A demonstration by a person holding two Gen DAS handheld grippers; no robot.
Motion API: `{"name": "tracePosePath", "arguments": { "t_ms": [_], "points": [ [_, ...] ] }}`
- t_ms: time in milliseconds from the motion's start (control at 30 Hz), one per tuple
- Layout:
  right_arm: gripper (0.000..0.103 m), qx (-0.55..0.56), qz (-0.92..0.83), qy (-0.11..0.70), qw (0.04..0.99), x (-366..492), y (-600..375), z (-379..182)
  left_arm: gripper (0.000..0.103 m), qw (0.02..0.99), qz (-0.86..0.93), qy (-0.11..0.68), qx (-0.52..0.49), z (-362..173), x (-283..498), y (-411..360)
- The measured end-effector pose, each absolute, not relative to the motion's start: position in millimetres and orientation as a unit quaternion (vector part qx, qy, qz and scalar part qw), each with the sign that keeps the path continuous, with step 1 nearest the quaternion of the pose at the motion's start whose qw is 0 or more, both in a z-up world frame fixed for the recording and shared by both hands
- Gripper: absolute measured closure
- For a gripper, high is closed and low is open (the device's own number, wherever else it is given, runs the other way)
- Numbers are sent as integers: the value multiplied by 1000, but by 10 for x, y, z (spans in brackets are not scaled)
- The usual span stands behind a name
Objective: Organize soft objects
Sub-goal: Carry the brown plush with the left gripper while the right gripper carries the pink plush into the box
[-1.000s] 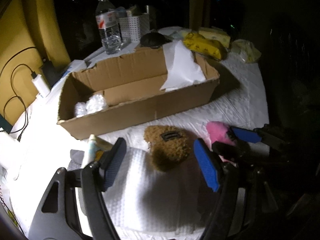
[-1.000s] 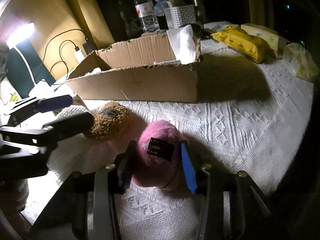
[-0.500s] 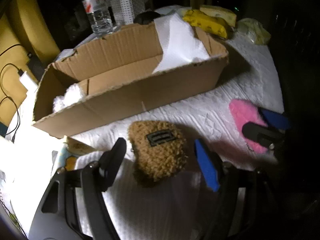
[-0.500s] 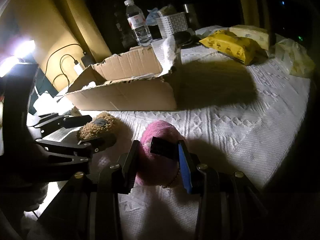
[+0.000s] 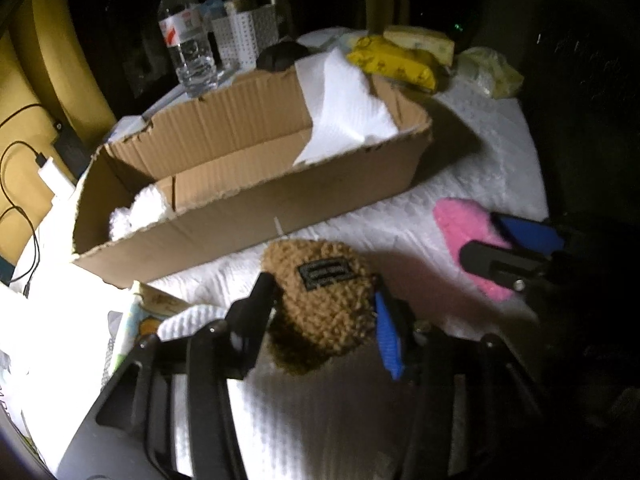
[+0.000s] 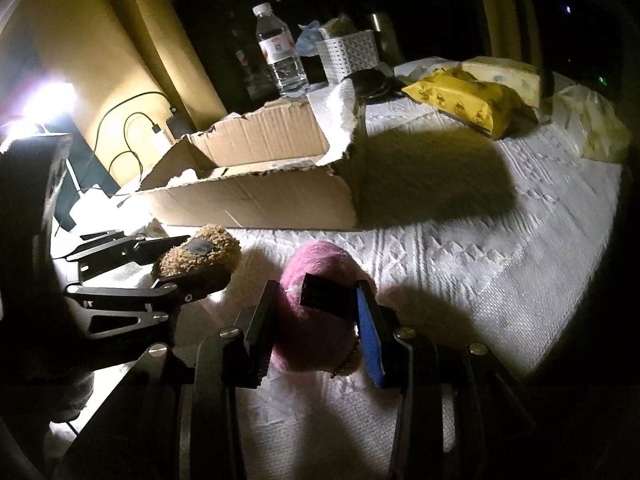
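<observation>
My left gripper (image 5: 320, 300) is shut on a brown fuzzy pouch (image 5: 320, 292) with a dark label, just in front of the open cardboard box (image 5: 280, 208). My right gripper (image 6: 316, 308) is shut on a pink fuzzy pouch (image 6: 316, 280) with a black label, to the right of the brown one. In the right wrist view the left gripper (image 6: 192, 264) holds the brown pouch (image 6: 200, 252) near the box (image 6: 260, 200). In the left wrist view the right gripper (image 5: 500, 244) grips the pink pouch (image 5: 464, 232). The box holds a white cloth (image 5: 344, 112) and white fluff (image 5: 136, 212).
A water bottle (image 5: 186, 36), a white perforated basket (image 5: 244, 36), yellow packets (image 5: 396, 60) and a pale bag (image 5: 488, 72) lie behind the box on the white quilted cover (image 6: 500, 264). A charger and cable (image 5: 52, 168) sit at the left. A folded white towel (image 5: 320, 420) lies under my left gripper.
My left gripper moved forward and closed on the brown pouch. My right gripper squeezed tighter on the pink pouch and lifted it slightly.
</observation>
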State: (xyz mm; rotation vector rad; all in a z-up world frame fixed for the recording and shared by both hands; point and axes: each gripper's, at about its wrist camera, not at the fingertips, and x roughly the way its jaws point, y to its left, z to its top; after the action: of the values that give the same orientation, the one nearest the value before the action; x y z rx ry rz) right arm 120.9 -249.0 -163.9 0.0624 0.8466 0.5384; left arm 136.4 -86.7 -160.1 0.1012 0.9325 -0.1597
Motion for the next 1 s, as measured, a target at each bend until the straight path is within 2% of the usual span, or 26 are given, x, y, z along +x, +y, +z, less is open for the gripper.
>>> {"name": "tracePosePath", "arguments": {
  "t_ms": [1000],
  "points": [
    [64,-7,261,355,898,1378,-2280,-1037,54,930,-83,358,-1,-892,1274,-482]
  ]
}}
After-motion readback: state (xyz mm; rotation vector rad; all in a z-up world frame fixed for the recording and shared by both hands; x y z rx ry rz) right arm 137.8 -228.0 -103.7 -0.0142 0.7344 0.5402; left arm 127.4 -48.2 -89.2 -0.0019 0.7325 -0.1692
